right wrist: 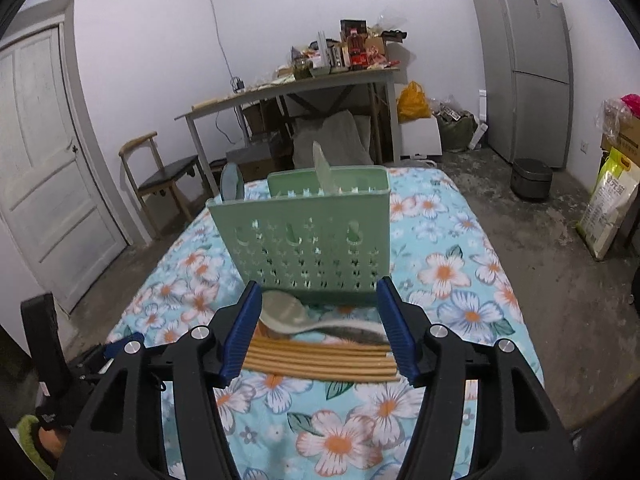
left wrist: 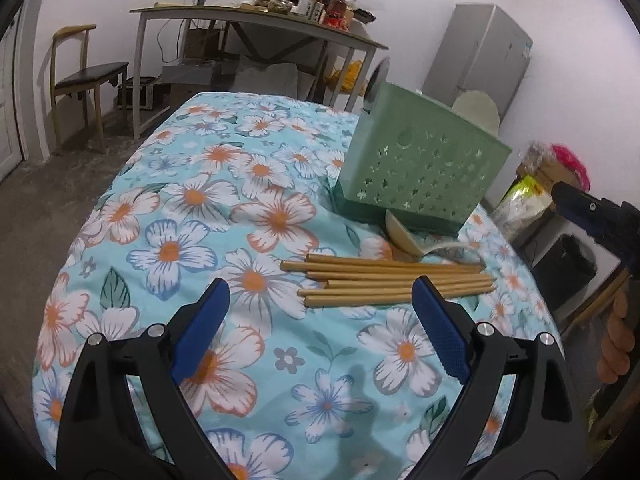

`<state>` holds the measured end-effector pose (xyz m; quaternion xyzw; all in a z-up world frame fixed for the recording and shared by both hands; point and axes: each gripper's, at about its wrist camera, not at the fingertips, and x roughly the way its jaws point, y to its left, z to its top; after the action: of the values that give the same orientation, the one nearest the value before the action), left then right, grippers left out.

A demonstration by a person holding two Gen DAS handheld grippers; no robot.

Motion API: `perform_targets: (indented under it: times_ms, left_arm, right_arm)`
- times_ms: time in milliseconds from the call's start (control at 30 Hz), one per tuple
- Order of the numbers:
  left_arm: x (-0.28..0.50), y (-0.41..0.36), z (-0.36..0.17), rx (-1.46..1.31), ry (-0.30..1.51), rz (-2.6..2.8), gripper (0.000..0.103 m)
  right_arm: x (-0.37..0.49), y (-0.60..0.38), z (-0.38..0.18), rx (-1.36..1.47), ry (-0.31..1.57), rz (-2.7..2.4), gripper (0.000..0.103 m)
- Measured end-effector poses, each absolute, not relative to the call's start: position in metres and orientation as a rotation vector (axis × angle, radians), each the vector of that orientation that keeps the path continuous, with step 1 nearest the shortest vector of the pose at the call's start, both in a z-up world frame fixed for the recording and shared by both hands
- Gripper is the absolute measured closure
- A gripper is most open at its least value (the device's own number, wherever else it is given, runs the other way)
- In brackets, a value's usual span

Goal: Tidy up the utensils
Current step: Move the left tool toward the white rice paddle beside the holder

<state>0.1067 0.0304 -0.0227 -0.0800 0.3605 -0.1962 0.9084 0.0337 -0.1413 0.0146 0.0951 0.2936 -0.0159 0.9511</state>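
**Utensils mostly still loose; both hand-held grippers empty**

I judge the job barely begun. The bamboo chopsticks [left wrist: 390,284] lie in a loose row on the worktop's floral tablecloth [left wrist: 192,216], just in front of the green perforated utensil holder [left wrist: 424,168]. A pale soup spoon [right wrist: 296,314] rests between chopsticks and holder, its bowl touching the holder's base. Something pale already stands in the holder, a flat blade [right wrist: 323,168] and a rounded piece [right wrist: 233,182]; I cannot tell what they are.

My right hand-held gripper [right wrist: 318,326] hovers low, aimed at the holder, jaws spread wide astride the chopstick row, gripping nothing. My left hand-held gripper [left wrist: 320,326] sits back from the chopsticks' left ends, jaws likewise wide apart and empty.
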Motion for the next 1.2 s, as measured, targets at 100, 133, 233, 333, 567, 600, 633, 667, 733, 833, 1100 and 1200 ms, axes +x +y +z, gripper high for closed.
perform_targets:
  times_ms: [100,133,233,333,567,600,633,667,733,833,1100,1200]
  left_arm:
    - [0.107,0.028,-0.025,-0.155,0.752,-0.41,0.015]
    - [0.107,0.028,-0.025,-0.15,0.756,-0.41,0.015]
    - [0.11,0.026,-0.028,-0.121,0.774,-0.402,0.013]
    - [0.115,0.031,-0.029,-0.144,0.784,-0.379,0.012]
    - [0.127,0.049,-0.027,-0.218,0.818,-0.357,0.008]
    - [0.127,0.049,-0.026,-0.21,0.818,-0.356,0.008]
    - [0.127,0.05,-0.024,-0.198,0.811,-0.356,0.008]
    - [0.126,0.05,-0.023,-0.19,0.803,-0.353,0.008]
    - [0.126,0.051,-0.02,-0.192,0.801,-0.35,0.008]
    - [0.128,0.054,-0.019,-0.261,0.811,-0.401,0.008]
    - [0.128,0.054,-0.012,-0.246,0.751,-0.407,0.008]
    - [0.13,0.055,-0.013,-0.25,0.744,-0.408,0.008]
  right_arm:
    - [0.035,-0.136,0.009,0.176,0.625,-0.038,0.028]
    - [0.035,-0.134,0.008,0.168,0.632,-0.041,0.025]
    - [0.037,-0.129,0.001,0.129,0.66,-0.066,0.016]
    - [0.041,-0.123,-0.005,0.093,0.695,-0.088,0.012]
    - [0.042,-0.117,-0.011,0.046,0.705,-0.132,0.006]
    - [0.042,-0.117,-0.011,0.042,0.706,-0.136,0.006]
    - [0.042,-0.116,-0.011,0.038,0.706,-0.137,0.006]
    - [0.042,-0.115,-0.011,0.033,0.707,-0.142,0.006]
    - [0.044,-0.113,-0.012,0.018,0.714,-0.171,0.006]
    - [0.045,-0.109,-0.013,-0.009,0.723,-0.211,0.006]
    - [0.043,-0.096,-0.018,-0.107,0.718,-0.255,0.006]
    - [0.041,-0.094,-0.017,-0.115,0.698,-0.267,0.006]
